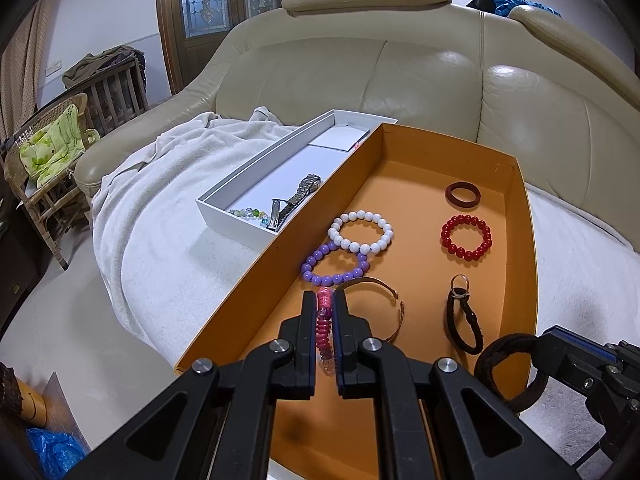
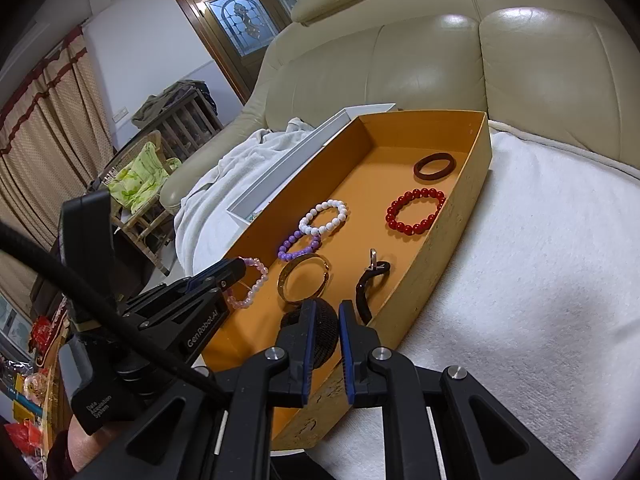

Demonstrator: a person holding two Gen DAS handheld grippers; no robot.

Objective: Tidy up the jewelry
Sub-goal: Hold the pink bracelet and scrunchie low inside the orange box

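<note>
Left wrist view: the left gripper (image 1: 324,304) has its 2 fingers (image 1: 308,320) pinching a pink beaded bracelet (image 1: 324,324), held edge-on between the pads above the near end of the orange tray (image 1: 520,216). On the tray floor lie 6 loose pieces: 1 purple bead bracelet (image 1: 334,264) overlapping 1 white bead bracelet (image 1: 360,232), 1 red bead bracelet (image 1: 466,237), 1 dark red ring bangle (image 1: 463,194), 1 thin metal cuff (image 1: 384,304) just beside the fingers, and 1 black cord with a metal ring (image 1: 464,312). Touching the tray's left wall stands 1 white box (image 1: 236,204) holding 1 metal watch (image 1: 298,196) and 1 strand of pale green and blue beads (image 1: 248,213). At lower right the right gripper (image 1: 560,356) reaches in, with a dark braided band (image 1: 504,364) at its tip. Both containers sit on a white towel (image 1: 168,216) spread over a beige sofa (image 1: 400,64).

Right wrist view: the right gripper (image 2: 326,316) shows its 2 fingers (image 2: 308,332) drawn close, gripping the dark braided band (image 2: 326,332) over the tray's near corner (image 2: 472,200). The left gripper (image 2: 234,270) enters from the left, clamped on the pink beaded bracelet (image 2: 256,284). The same 6 pieces lie inside: purple (image 2: 298,246), white (image 2: 324,216), red (image 2: 416,210), dark red bangle (image 2: 434,166), metal cuff (image 2: 304,278) and black cord (image 2: 370,284). Only the rim of the white box (image 2: 280,176) shows.
</note>
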